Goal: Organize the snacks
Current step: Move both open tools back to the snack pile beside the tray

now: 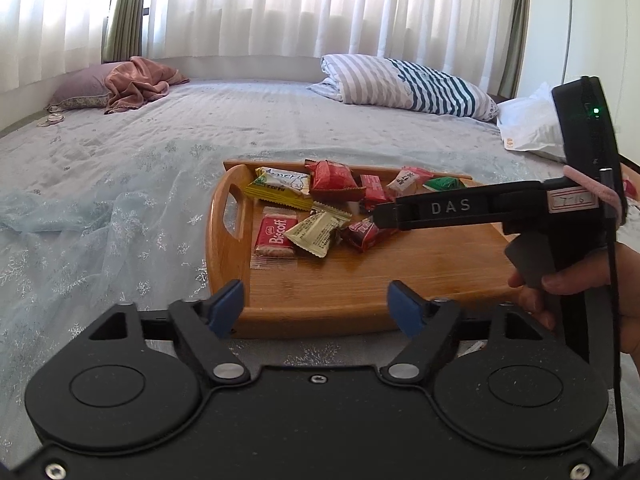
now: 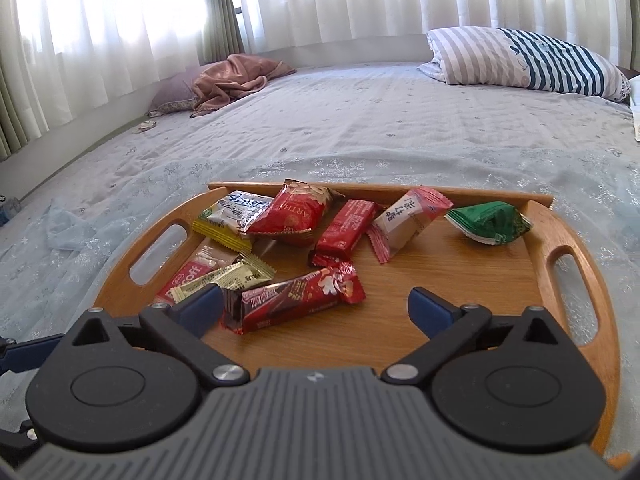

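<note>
A wooden tray [image 2: 460, 280] [image 1: 360, 280] lies on the bed and holds several wrapped snacks. A long red bar [image 2: 296, 300] lies nearest my right gripper [image 2: 316, 308], which is open just above the tray with the bar's left end by its left finger. Behind it are a red bag [image 2: 296, 210], a small red bar [image 2: 346, 228], a beige and red packet [image 2: 408, 220], a green packet [image 2: 490, 222], a yellow wafer pack [image 2: 228, 220] and a Biscoff packet [image 1: 276, 236]. My left gripper [image 1: 316, 306] is open and empty at the tray's near edge. The right gripper's body [image 1: 500, 208] reaches over the tray.
The bed has a pale blue embroidered cover [image 1: 120, 168]. A striped pillow [image 2: 528, 60] lies at the far right, a pink cloth on a purple pillow [image 2: 228, 76] at the far left. A white plastic bag [image 1: 532, 124] sits at the right. Curtains hang behind.
</note>
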A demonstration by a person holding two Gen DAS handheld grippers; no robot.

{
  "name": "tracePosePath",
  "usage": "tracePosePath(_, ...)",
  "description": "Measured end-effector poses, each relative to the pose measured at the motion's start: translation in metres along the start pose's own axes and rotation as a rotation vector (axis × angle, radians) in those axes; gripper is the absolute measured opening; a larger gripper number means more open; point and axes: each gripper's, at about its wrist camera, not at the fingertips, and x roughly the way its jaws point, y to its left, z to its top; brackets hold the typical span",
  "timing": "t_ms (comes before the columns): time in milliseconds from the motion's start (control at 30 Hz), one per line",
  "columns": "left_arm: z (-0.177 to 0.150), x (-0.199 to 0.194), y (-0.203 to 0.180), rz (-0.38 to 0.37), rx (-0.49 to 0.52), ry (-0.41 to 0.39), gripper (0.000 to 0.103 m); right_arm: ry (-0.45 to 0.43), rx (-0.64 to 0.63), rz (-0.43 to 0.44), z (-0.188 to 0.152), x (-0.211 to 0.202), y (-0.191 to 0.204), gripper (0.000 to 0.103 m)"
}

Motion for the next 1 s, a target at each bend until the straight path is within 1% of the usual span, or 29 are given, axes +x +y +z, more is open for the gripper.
tracePosePath(67,-0.001,-0.001,-0.003,0.013,0.011,0.004,0.084,0.001,-0.009,-0.011,-0.003,-0.006,0.0,0.103)
tracePosePath(133,-0.002,-0.003,-0.005,0.028,0.016,0.005,0.088,0.001,-0.027,-0.015,-0.007,-0.012,0.002,0.103)
tracePosePath(300,-0.002,-0.011,-0.005,0.026,-0.005,-0.005,0.091,-0.007,-0.046,-0.044,-0.015,-0.028,0.002,0.103)
tracePosePath(500,-0.005,-0.024,-0.008,0.035,-0.005,-0.01,0.092,-0.01,-0.011,-0.042,-0.024,-0.049,-0.005,0.103)
tracePosePath(633,-0.009,-0.031,-0.014,0.023,0.002,-0.007,0.092,0.002,-0.002,-0.049,-0.033,-0.062,-0.005,0.103)
tracePosePath(733,-0.012,-0.035,-0.02,0.018,0.013,-0.004,0.092,-0.012,-0.009,-0.038,-0.04,-0.076,-0.002,0.103)
tracePosePath(1000,-0.025,-0.048,-0.026,0.01,0.007,0.02,0.092,-0.002,0.012,-0.044,-0.055,-0.091,-0.002,0.103)
